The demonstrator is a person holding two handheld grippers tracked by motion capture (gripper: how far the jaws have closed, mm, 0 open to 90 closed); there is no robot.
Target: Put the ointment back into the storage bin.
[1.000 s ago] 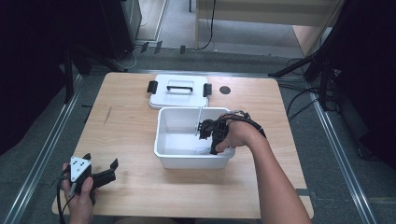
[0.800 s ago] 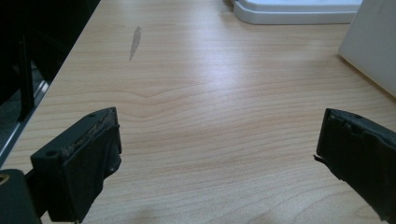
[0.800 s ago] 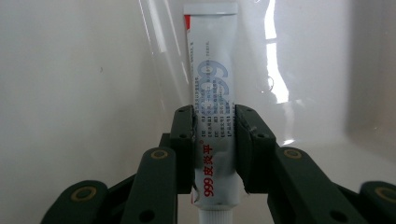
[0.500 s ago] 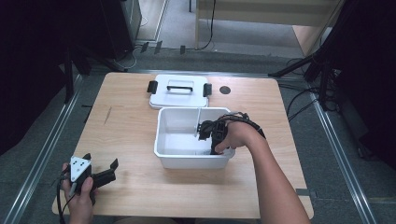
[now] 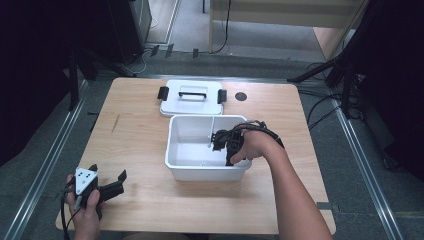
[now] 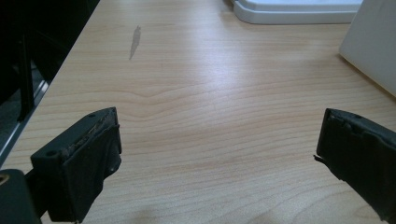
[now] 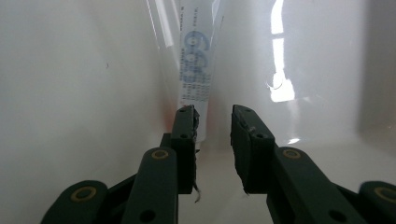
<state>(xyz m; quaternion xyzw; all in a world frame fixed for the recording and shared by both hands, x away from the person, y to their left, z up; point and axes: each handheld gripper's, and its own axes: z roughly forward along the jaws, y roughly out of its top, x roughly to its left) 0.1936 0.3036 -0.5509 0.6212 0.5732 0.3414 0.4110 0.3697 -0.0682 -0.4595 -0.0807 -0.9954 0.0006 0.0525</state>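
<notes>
Resting low at the near left corner of the wooden table (image 5: 140, 130), the left gripper (image 6: 219, 140) is sitting with its jaws spread wide and nothing between them, pale grain showing through the gap. Its pads are looking worn and ragged, so a slick object might be slipping from them later. Farther back, a flat white lid (image 5: 192, 97) with a handle and dark side latches is lying just behind the white plastic bin (image 5: 207, 172), a glossy, smooth-walled rectangular tub. Inside the bin, a thin printed tube (image 7: 196, 84), white with blue markings and clear film around it, is leaning upright against the wall. The right gripper (image 7: 212, 123) is reaching down into the bin, its jaws parted a little and holding nothing, with the tube's lower end just beyond the left jaw. Closing from here, I judge, risks catching only the edge, so the tube could be sliding along the slippery wall or toppling
</notes>
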